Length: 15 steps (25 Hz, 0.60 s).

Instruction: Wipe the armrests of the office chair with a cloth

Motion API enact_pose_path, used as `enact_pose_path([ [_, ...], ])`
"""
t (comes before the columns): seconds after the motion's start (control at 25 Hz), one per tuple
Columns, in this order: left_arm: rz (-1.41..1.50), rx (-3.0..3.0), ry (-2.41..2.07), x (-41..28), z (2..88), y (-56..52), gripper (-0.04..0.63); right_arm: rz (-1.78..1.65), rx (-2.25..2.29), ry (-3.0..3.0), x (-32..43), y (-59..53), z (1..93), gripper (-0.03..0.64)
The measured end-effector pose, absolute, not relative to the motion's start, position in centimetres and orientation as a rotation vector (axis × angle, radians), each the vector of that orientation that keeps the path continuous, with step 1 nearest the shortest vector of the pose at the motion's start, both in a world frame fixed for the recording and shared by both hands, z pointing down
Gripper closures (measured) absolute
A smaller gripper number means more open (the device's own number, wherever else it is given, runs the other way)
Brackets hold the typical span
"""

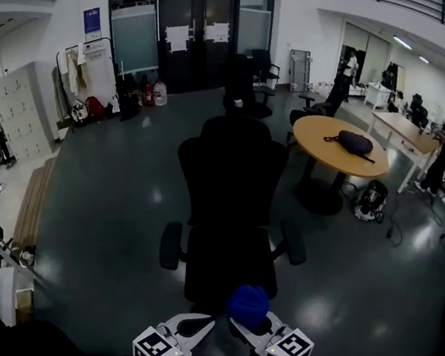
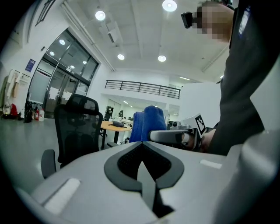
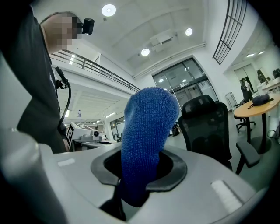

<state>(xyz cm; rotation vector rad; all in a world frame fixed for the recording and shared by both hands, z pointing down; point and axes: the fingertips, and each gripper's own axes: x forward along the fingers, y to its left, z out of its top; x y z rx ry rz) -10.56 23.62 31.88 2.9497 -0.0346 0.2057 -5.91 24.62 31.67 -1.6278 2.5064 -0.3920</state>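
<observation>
A black mesh office chair [image 1: 230, 207] stands on the dark floor straight ahead, its back toward me, with the left armrest [image 1: 170, 245] and the right armrest [image 1: 293, 243] sticking out at its sides. My right gripper [image 1: 240, 325] is shut on a blue cloth [image 1: 248, 304], which stands up from the jaws just behind the seat. The right gripper view shows the cloth [image 3: 146, 140] pinched in that gripper [image 3: 139, 177], with the chair [image 3: 205, 131] beyond. My left gripper [image 1: 203, 321] hangs beside it, shut and empty, apart from the chair; its own view shows the closed jaws [image 2: 142, 165].
A round wooden table [image 1: 320, 134] with a dark bag [image 1: 349, 141] stands to the right of the chair, a backpack [image 1: 371, 199] on the floor by it. More chairs and glass doors [image 1: 190, 31] are behind. People work at a desk [image 1: 408, 130] at far right.
</observation>
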Motion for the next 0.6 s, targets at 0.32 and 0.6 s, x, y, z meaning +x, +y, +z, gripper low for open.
enact_pose_path([
  [0.32, 0.211, 2.945, -0.046, -10.43, 31.85, 24.22, 0.575, -0.402, -1.616, 2.535, -5.89, 24.98, 31.93, 0.494],
  [0.6, 0.217, 2.949, -0.042, -10.45, 32.29, 24.55, 0.575, -0.398, -1.615, 2.534, -5.77, 25.20, 32.12, 0.494],
])
